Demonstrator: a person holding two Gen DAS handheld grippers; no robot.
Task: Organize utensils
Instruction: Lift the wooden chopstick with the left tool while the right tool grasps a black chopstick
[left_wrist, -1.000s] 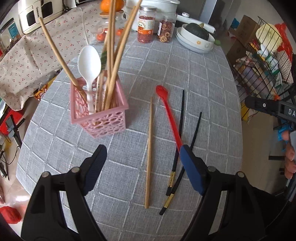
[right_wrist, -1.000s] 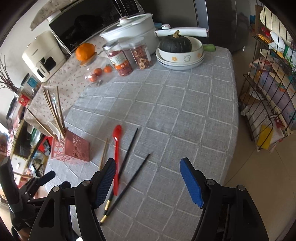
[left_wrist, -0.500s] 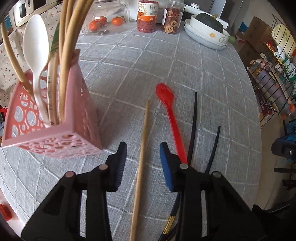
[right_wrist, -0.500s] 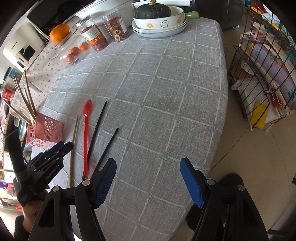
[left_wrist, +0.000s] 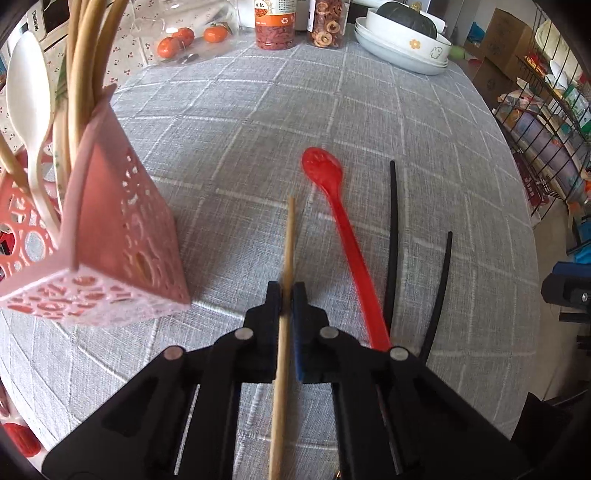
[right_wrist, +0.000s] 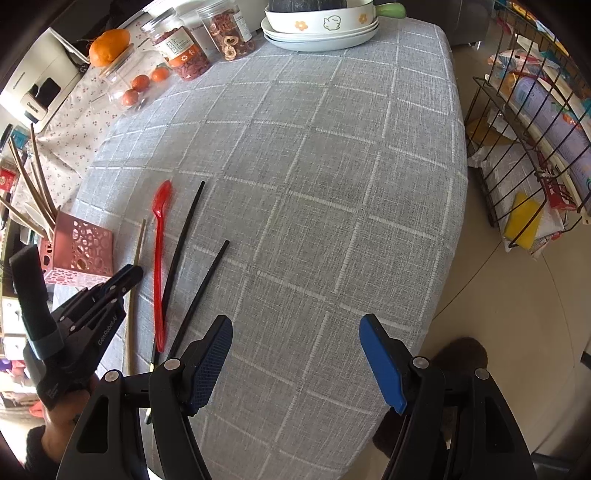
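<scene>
My left gripper (left_wrist: 286, 291) is shut on a wooden chopstick (left_wrist: 290, 236) that lies on the grey checked tablecloth; it also shows in the right wrist view (right_wrist: 139, 236). A pink perforated holder (left_wrist: 122, 236) with several wooden chopsticks and a white spoon (left_wrist: 27, 92) stands just left of it. A red spoon (left_wrist: 341, 221) and two black chopsticks (left_wrist: 391, 229) lie to the right. My right gripper (right_wrist: 295, 347) is open and empty above the table's near edge, right of the utensils.
Jars (left_wrist: 275, 22), small oranges (left_wrist: 181, 37) and stacked bowls holding a squash (left_wrist: 402, 48) stand at the far end of the table. A wire rack (right_wrist: 532, 147) stands on the floor to the right of the table's edge.
My left gripper has moved down and forward and closed its fingers on the wooden chopstick. The right gripper has drawn back toward the near edge, still open.
</scene>
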